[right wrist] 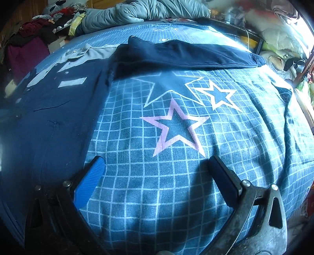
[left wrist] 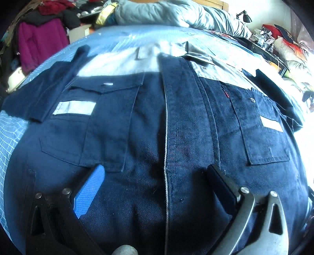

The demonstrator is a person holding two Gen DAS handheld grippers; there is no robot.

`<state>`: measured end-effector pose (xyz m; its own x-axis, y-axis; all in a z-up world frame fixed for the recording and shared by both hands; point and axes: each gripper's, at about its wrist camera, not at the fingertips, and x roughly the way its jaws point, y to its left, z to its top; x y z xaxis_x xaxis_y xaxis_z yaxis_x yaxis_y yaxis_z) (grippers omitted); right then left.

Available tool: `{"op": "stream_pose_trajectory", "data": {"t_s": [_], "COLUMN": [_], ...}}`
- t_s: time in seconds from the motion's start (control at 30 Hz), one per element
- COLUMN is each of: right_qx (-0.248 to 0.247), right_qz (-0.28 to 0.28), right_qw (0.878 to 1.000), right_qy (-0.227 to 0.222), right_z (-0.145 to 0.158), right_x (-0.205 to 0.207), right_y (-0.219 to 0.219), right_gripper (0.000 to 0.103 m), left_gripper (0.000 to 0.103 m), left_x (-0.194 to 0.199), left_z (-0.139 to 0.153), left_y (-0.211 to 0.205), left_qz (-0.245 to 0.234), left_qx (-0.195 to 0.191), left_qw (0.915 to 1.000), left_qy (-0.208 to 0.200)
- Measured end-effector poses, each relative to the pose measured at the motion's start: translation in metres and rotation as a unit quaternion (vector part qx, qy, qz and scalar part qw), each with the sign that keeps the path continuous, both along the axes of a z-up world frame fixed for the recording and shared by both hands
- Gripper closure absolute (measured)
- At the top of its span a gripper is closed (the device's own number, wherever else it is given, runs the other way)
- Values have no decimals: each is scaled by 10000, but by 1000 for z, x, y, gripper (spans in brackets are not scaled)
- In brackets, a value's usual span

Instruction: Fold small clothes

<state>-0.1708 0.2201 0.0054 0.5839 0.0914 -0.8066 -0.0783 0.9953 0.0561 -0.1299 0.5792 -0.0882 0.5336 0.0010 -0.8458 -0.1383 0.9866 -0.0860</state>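
1. A navy work jacket (left wrist: 149, 121) with a grey yoke is seen laid flat, front side up, on a bed covered by a blue grid-patterned sheet (right wrist: 176, 176) printed with stars.
2. In the left wrist view, the left gripper (left wrist: 155, 176) is held low over the lower front of the jacket, its jaws spread wide with nothing between them; the front placket (left wrist: 166, 117) runs up between the two fingers.
3. A blue pad (left wrist: 89, 192) is carried on one finger and a dark pad (left wrist: 221, 186) on the other; whether the tips touch the cloth cannot be told with certainty from this angle.
4. Two chest pockets are visible, each crossed by a pale reflective strip (left wrist: 74, 107), and the jacket's sleeves are spread out to either side.
5. In the right wrist view, the right gripper (right wrist: 157, 176) is held over bare sheet beside the jacket's edge, jaws wide apart and empty.
6. One sleeve (right wrist: 186, 55) is seen stretched across the sheet beyond a pink-outlined star (right wrist: 176, 127) and a white-outlined star (right wrist: 217, 96).
7. A rumpled grey quilt (left wrist: 176, 13) lies at the head of the bed, and a purple garment (left wrist: 39, 43) hangs among clutter to the left.
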Motion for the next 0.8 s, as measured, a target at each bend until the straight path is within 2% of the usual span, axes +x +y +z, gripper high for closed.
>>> {"op": "stream_pose_trajectory", "data": {"t_s": [0.3, 0.33, 0.37, 0.4, 0.47, 0.57, 0.7, 0.8], "right_qx": [-24, 119, 470, 873, 1211, 1466, 1573, 1513], "right_qz": [12, 36, 77, 101, 166, 595, 1366, 1707], "right_qw": [10000, 9999, 9989, 9959, 9904, 9799, 9715, 9682], "right_qy": [43, 64, -25, -196, -651, -1213, -1135, -1028], "right_z": [0, 3, 10, 19, 37, 49, 42, 27], "right_x": [5, 7, 7, 5, -1, -15, -27, -36], "right_y": [2, 0, -3, -5, -2, 20, 63, 87], "right_gripper": [0, 0, 0, 0, 0, 0, 0, 0], "left_gripper": [0, 0, 0, 0, 0, 0, 0, 0], "left_x": [3, 3, 3, 4, 4, 4, 4, 4], "left_z": [-1, -1, -1, -2, -2, -2, -3, -3], "left_y": [2, 2, 3, 3, 3, 2, 2, 2], "left_qz": [3, 2, 1, 0, -2, 3, 1, 1], "left_qx": [-47, -49, -56, -67, -74, -75, -80, -78], "left_qw": [10000, 10000, 10000, 10000, 10000, 10000, 10000, 10000], "left_qy": [-4, -2, -2, -1, -3, -4, -6, -7]}}
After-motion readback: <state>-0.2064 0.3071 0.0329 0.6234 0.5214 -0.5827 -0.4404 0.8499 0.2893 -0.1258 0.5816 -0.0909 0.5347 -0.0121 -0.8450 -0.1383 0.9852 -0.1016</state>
